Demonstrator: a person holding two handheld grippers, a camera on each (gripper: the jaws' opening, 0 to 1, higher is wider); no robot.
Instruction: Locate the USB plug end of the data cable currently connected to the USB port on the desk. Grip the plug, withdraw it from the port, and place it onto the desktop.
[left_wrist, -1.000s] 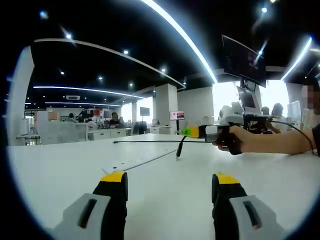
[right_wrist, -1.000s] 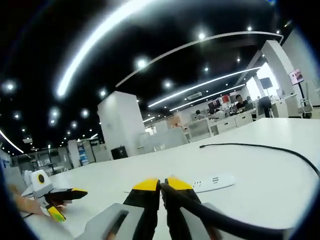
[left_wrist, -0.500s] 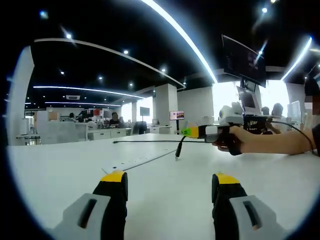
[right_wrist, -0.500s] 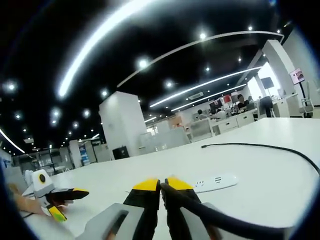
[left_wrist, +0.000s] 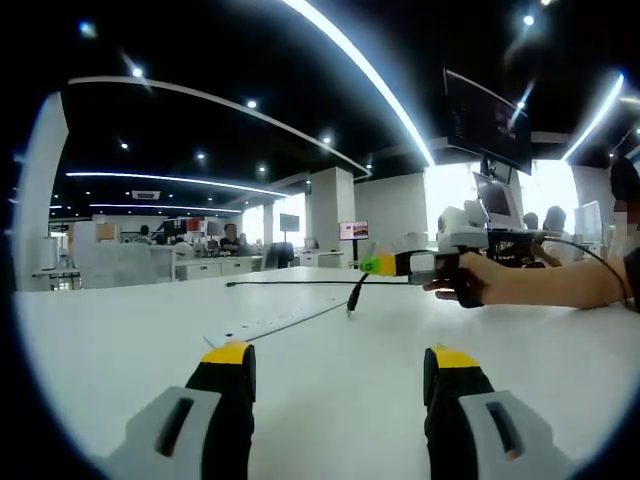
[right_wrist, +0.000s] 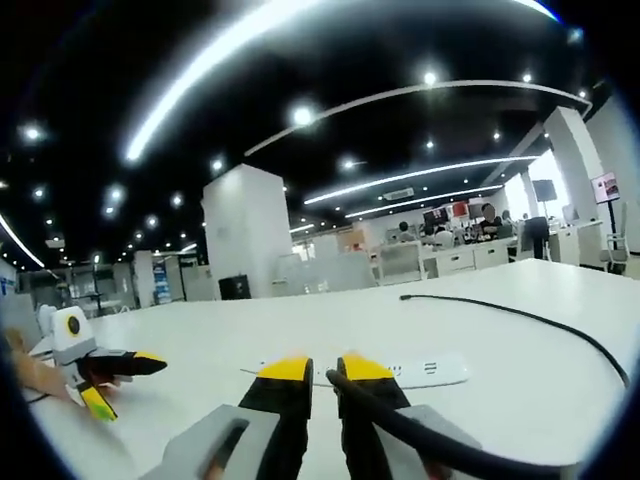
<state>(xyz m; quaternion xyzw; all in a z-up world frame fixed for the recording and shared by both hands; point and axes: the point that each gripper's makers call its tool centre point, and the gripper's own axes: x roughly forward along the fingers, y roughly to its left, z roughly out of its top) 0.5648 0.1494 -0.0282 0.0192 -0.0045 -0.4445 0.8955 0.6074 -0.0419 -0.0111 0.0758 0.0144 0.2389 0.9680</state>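
white desk (left_wrist: 330, 400) lies wide and bare around the power strip (right_wrist: 425, 370); right gripper (right_wrist: 322, 368) pinches the cable (right_wrist: 520, 315) (plug (left_wrist: 352, 303) dangling), left gripper (left_wrist: 338, 372) spread.

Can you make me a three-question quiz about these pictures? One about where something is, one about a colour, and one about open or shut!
1. Where is the plug?
A. In the power strip
B. Hanging above the desk
C. On the floor

2. What colour is the power strip?
A. White
B. Red
C. Black

3. How are the left gripper jaws?
A. Shut on a cup
B. Open, empty
C. Shut on paper

Answers: B, it dangles from the black cable that the right gripper holds; A, it looks white like the desk; B, a wide gap with nothing between.
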